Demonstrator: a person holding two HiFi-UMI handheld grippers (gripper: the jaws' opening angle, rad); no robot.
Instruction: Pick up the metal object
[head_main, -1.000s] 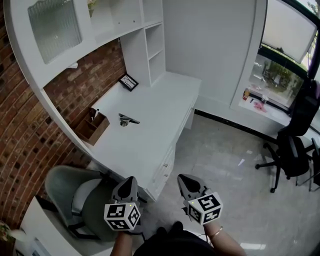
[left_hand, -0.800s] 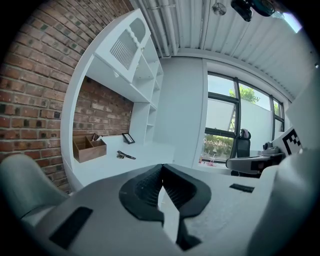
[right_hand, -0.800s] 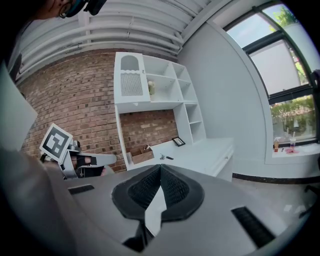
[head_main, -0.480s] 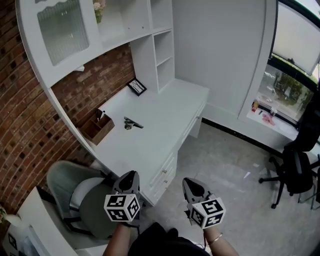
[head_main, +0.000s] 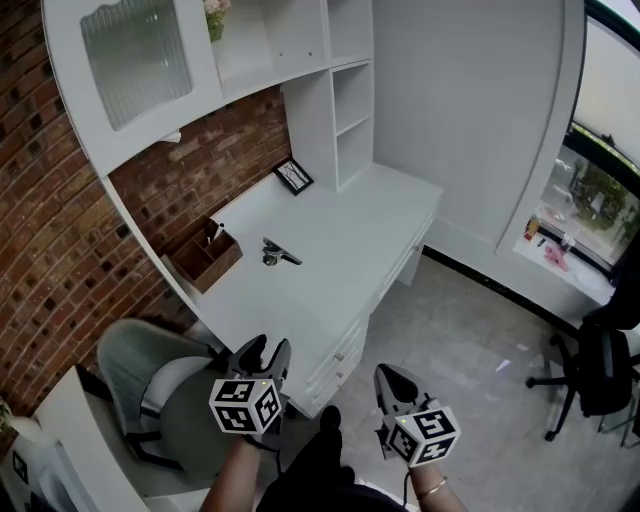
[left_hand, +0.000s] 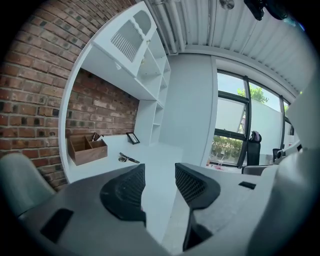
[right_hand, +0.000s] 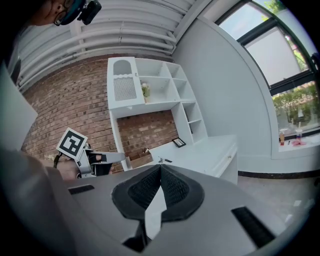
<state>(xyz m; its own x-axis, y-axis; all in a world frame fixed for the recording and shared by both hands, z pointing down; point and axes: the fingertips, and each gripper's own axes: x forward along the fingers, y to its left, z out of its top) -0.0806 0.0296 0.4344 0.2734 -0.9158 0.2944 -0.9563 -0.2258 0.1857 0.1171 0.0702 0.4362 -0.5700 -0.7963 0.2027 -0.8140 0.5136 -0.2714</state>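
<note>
A small dark metal object (head_main: 279, 252) lies on the white desk (head_main: 350, 235), just right of a wooden organiser; it shows far off as the metal object (left_hand: 128, 158) in the left gripper view and as a speck, the metal object (right_hand: 163, 160), in the right gripper view. My left gripper (head_main: 266, 352) hangs low in front of the desk's near corner, well short of the object, its jaws opening with nothing between them. My right gripper (head_main: 391, 378) is held over the floor, shut and empty.
A wooden organiser (head_main: 206, 259) stands by the brick wall and a small framed picture (head_main: 292, 176) leans at the desk's back. A grey chair (head_main: 150, 385) sits left of the left gripper. White shelves (head_main: 340, 80) rise over the desk. An office chair (head_main: 592, 372) stands far right.
The view has shifted towards the desk, which now sits more centrally. The left gripper's jaws, shut in the earlier frames, now stand apart. The right gripper stays shut.
</note>
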